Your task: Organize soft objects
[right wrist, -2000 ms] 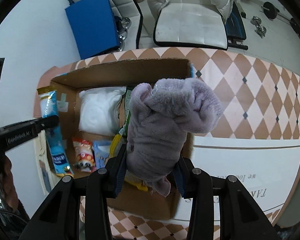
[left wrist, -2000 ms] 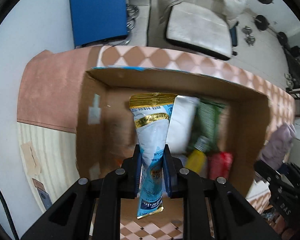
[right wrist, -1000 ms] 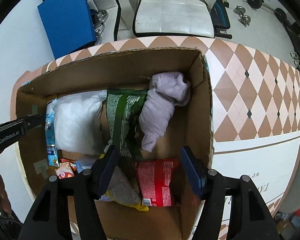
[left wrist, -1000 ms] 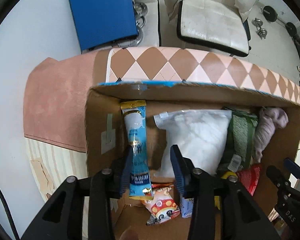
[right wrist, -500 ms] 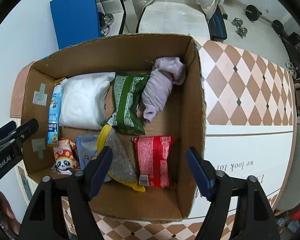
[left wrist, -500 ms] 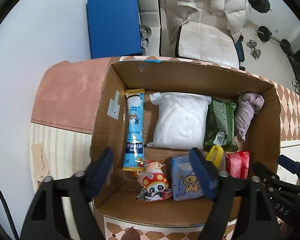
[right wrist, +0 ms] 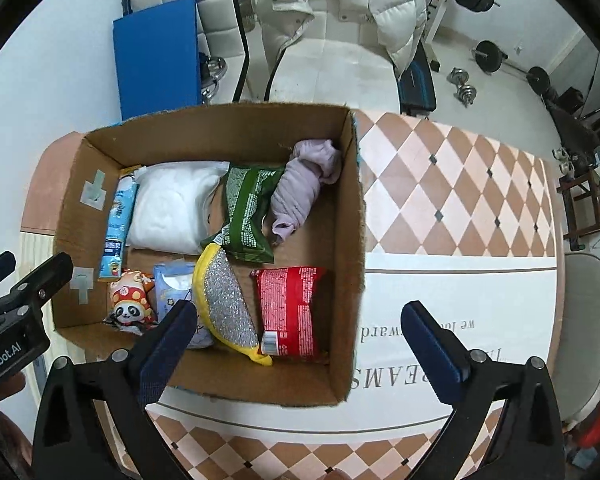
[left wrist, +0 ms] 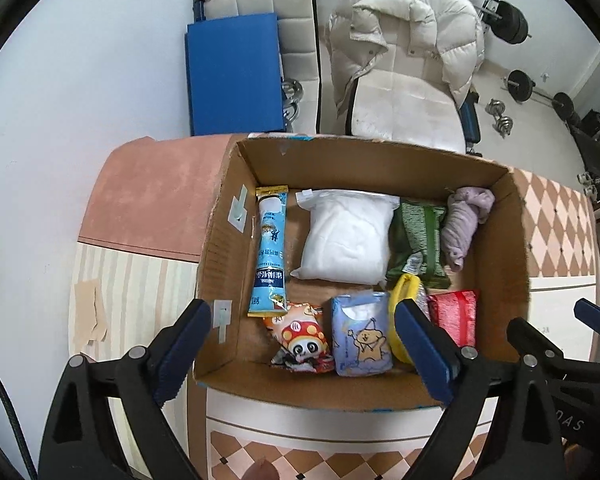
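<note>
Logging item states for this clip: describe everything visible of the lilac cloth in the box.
The lilac cloth is a soft, fuzzy, towel-like bundle, loosely rolled and crumpled, lying in the far right corner of the cardboard box. Its bunched end is by the back wall; its narrower end points toward the camera. It rests against the green packet. Neither gripper touches it.

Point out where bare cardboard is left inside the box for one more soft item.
Bare floor shows along the right wall of the brown cardboard box, between the lilac fleece cloth and the red snack packet. A narrow strip lies below the white pillow pack. The near-left corner is crowded: panda snack bag, pale blue tissue pack, yellow-edged silver scourer.
</note>
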Demonstrator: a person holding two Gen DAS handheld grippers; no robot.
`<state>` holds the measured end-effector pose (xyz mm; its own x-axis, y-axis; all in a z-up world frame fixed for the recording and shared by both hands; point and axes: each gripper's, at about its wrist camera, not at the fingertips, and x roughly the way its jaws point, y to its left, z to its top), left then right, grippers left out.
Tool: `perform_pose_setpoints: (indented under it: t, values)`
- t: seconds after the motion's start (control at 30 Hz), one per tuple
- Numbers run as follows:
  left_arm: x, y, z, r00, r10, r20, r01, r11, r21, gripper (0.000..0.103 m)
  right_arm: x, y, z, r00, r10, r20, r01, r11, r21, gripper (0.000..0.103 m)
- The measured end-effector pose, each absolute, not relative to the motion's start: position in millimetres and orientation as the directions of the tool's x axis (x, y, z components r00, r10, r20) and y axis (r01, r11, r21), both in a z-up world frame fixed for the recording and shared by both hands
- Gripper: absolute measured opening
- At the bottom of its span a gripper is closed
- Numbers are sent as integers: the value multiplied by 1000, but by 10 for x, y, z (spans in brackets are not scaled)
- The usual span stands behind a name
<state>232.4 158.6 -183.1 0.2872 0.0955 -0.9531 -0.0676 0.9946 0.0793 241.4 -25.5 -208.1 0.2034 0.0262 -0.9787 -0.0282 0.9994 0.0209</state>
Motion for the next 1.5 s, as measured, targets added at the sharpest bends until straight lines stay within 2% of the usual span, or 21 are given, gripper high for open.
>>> perform_pose_setpoints:
  t: [0.5,0.63,0.87,1.07,1.37,1.4,1.5]
  values:
    - [1246,1440,-466,484,88,-871,-77,995,58,94,1283,-542,-650,414,105,-904,-67,994,84,103]
    - [967,1418,-213,516,118,-848,-78,993,91,94,984,-597,-305,468,108,-877,-78,994,81,103]
    - [636,1404,70,535,80,-841,-77,996,46,94,619,-670,164,540,111,-834,-94,993,72,103]
    - [449,1390,217,554,57,-831,-89,996,8,94,360,-639,364,563,116,-818,-124,991,55,103]
    - [369,1382,189,555,53,-830,-89,996,4,94,329,-650,298,564,93,-821,-109,993,38,103]
    - [379,1385,171,555,59,-830,-87,996,12,102,347,-652,279,564,93,-820,-107,993,39,103]
    - [436,1416,117,564,66,-823,-91,996,17,103,401,-658,215,565,75,-822,-91,995,28,103]
